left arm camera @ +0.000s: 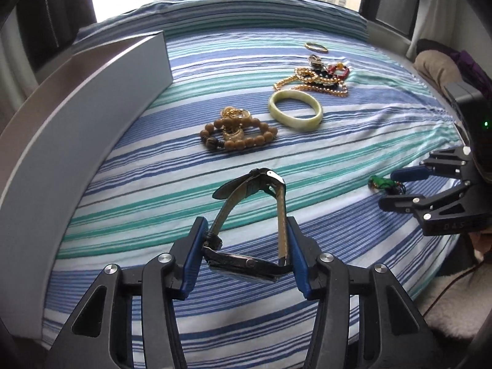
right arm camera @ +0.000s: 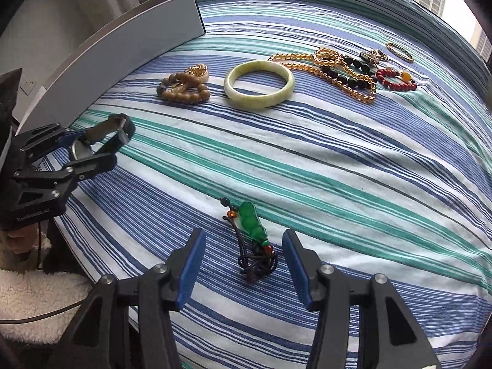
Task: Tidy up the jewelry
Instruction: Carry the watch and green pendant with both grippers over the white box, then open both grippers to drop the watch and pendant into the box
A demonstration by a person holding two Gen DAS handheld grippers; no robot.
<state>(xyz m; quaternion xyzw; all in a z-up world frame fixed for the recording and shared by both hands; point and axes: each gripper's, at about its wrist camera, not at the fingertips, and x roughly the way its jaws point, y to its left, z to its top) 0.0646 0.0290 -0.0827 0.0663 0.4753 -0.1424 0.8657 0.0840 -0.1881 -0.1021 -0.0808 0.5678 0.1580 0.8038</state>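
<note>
Gripping the watch (left arm camera: pixel 249 215) by its stiff looped strap, the left gripper (left arm camera: pixel 246 258) holds firm; the right gripper (right arm camera: pixel 243 261) fingers gape around the light, slippery pendant (right arm camera: pixel 252 224); pinch its cord knot.

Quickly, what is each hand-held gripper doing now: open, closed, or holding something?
Left hand-held gripper: closed on the wristwatch.
Right hand-held gripper: open, holding nothing; the green pendant lies between its fingers.
</note>
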